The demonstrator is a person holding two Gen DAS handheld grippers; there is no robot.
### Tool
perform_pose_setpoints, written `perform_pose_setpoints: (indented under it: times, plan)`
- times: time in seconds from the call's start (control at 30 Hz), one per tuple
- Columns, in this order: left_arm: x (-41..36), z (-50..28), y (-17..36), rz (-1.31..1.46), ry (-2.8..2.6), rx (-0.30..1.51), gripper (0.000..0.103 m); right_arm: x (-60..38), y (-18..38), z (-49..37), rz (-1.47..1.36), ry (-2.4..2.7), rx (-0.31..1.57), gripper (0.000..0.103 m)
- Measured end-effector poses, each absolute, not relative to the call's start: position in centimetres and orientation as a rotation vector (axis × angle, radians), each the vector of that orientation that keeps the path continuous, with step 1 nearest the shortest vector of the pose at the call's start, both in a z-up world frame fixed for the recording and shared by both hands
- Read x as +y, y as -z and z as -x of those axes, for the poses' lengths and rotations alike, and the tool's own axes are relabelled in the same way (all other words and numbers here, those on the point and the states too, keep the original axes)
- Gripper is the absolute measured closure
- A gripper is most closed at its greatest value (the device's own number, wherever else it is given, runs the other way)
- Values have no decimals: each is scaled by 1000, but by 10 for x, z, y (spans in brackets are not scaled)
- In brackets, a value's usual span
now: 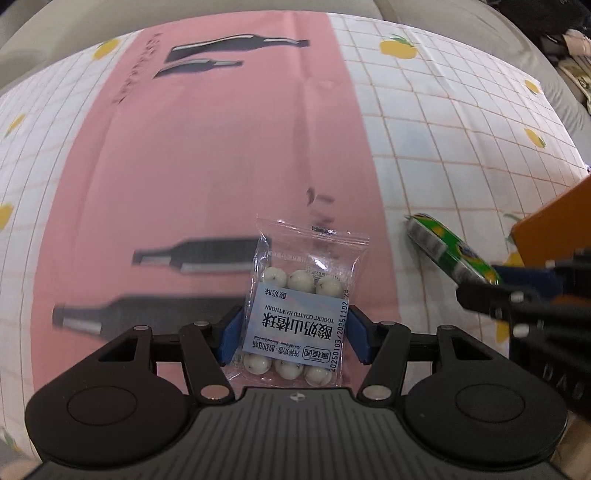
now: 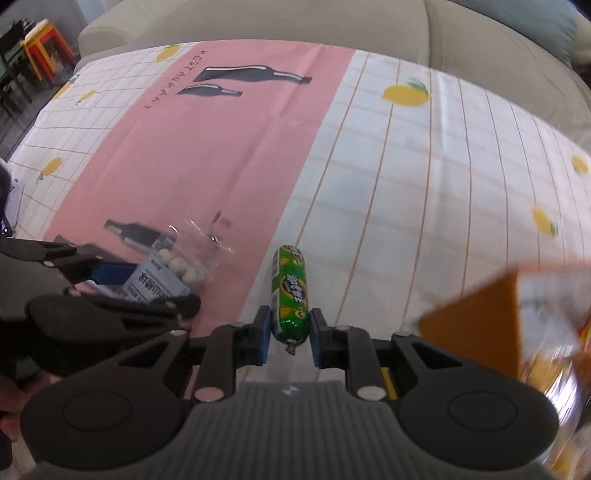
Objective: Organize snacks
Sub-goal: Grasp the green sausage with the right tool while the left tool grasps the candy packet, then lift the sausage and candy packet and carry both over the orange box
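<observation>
My left gripper (image 1: 293, 330) is shut on a clear packet of yogurt-coated hawthorn balls (image 1: 301, 302) with a pale blue label, held just above the pink cloth. The packet also shows in the right wrist view (image 2: 168, 275), at the left. My right gripper (image 2: 290, 326) is shut on a green sausage stick (image 2: 290, 295), gripped near its tied end, the rest pointing forward. In the left wrist view the sausage (image 1: 450, 251) and the right gripper's black fingers (image 1: 491, 295) are at the right.
A tablecloth (image 1: 207, 155) with a pink centre, printed bottles and a white lemon-check border covers the table. An orange box (image 2: 476, 325) stands at the right, also in the left wrist view (image 1: 554, 225). A beige sofa (image 2: 258, 22) lies beyond the far edge.
</observation>
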State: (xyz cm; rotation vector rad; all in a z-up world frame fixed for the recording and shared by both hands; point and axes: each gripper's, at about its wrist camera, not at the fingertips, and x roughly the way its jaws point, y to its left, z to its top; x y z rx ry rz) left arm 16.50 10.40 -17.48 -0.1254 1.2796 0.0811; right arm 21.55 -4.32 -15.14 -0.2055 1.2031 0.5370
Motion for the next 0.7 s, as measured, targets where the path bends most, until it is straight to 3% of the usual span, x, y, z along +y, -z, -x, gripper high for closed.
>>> perform_pose_setpoints:
  times: [0.43,0.7]
  plan:
    - [88,-130,174,71,-6,1283,30,-65,177,-149,226,-424,1149,84]
    - [92,-125,170,19,93,1216,17,-74,185,-138,212,-446,1124,83]
